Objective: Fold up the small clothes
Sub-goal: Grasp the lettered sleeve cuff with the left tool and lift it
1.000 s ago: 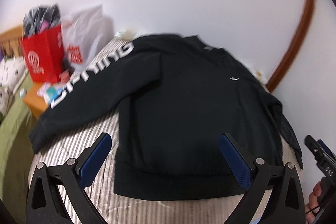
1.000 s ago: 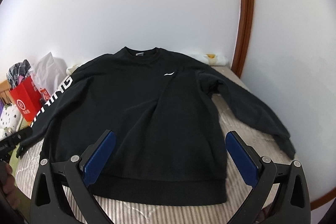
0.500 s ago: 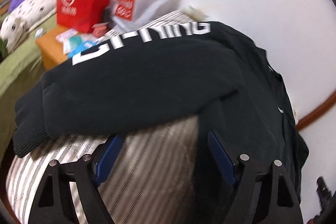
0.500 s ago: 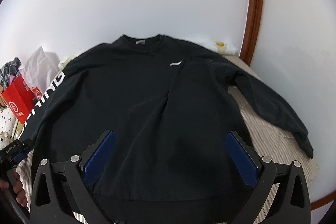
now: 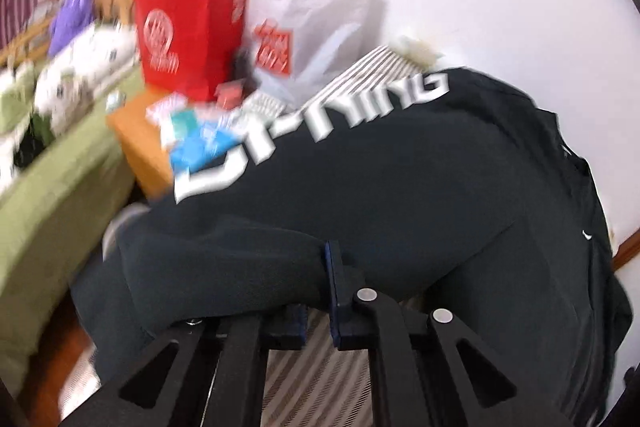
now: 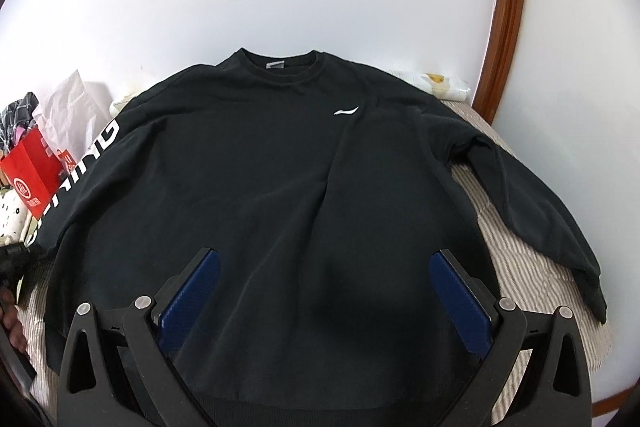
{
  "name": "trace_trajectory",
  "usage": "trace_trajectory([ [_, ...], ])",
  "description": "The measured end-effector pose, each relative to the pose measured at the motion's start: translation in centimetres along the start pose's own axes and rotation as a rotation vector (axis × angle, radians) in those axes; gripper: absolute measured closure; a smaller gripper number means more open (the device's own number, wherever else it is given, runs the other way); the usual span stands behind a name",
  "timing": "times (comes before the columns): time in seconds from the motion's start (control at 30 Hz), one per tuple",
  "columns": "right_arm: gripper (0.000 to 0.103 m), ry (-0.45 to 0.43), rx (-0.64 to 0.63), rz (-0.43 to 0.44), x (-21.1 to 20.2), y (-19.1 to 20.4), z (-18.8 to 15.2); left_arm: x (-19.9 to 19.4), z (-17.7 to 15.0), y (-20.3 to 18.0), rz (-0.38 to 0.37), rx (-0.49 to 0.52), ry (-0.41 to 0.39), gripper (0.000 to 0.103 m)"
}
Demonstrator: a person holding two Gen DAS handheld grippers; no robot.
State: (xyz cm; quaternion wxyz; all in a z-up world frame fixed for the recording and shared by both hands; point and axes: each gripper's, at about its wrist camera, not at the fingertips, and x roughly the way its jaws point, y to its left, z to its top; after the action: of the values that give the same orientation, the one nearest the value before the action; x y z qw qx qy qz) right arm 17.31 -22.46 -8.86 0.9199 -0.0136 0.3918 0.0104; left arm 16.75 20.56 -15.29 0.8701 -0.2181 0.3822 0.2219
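A black sweatshirt [image 6: 280,179] lies flat, front up, on a striped bed [image 6: 520,267], collar toward the wall. Its left sleeve [image 5: 320,187] carries white lettering. In the left wrist view my left gripper [image 5: 320,287] is shut on the sleeve near its cuff end, and the cloth drapes over the left finger. My right gripper [image 6: 324,291] is open, its blue pads [image 6: 192,295] spread just above the sweatshirt's lower body, holding nothing. The right sleeve [image 6: 532,203] lies stretched toward the bed's right edge.
A red paper bag [image 5: 188,27] and a white plastic bag [image 5: 316,23] stand by the wall left of the bed, above an orange stand [image 5: 140,143] with small items. A green bedspread [image 5: 52,195] lies further left. A brown door frame [image 6: 508,7] runs on the right.
My left gripper moved left to the lettered sleeve and closed on it. My right gripper moved forward and lower over the sweatshirt's body, still open.
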Motion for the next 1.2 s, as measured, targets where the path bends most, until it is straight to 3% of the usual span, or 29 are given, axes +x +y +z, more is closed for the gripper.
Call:
trace_trajectory([
  [0.27,0.000,-0.042,-0.004,-0.031,-0.7,-3.9,1.3,-5.6,4.7,-9.8,-0.128,0.197,-0.170,0.097],
  [0.47,0.000,-0.067,0.027,-0.078,-0.9,-8.2,1.5,-6.8,5.3,-20.1,-0.266,0.352,-0.211,0.097],
  [0.7,0.000,-0.053,0.096,-0.111,0.0,-13.1,0.4,-4.7,2.0,-31.8,-0.406,0.531,-0.147,0.097],
  [0.83,0.000,-0.034,0.155,-0.083,0.7,-15.1,-1.5,-3.1,-1.2,-37.6,-0.421,0.628,-0.107,0.096],
  [1.0,0.000,-0.012,0.213,-0.066,1.1,-16.9,-2.9,-0.7,-3.8,-40.6,-0.402,0.654,-0.011,0.096],
  [1.03,0.000,-0.011,0.211,-0.070,1.1,-17.0,-2.9,-0.4,-4.1,-40.6,-0.405,0.652,0.012,0.092],
  [1.1,0.000,-0.011,0.191,-0.080,1.1,-16.7,-2.5,0.2,-4.5,-40.2,-0.412,0.644,0.071,0.071],
  [1.13,0.000,-0.014,0.175,-0.087,1.0,-16.4,-2.4,0.4,-4.5,-39.7,-0.418,0.635,0.089,0.054],
  [1.17,0.000,-0.017,0.160,-0.090,0.9,-16.0,-2.2,0.2,-4.4,-39.0,-0.430,0.620,0.094,0.047],
  [1.2,0.000,-0.019,0.146,-0.089,0.8,-15.8,-2.0,-0.1,-4.2,-38.4,-0.440,0.611,0.088,0.048],
])
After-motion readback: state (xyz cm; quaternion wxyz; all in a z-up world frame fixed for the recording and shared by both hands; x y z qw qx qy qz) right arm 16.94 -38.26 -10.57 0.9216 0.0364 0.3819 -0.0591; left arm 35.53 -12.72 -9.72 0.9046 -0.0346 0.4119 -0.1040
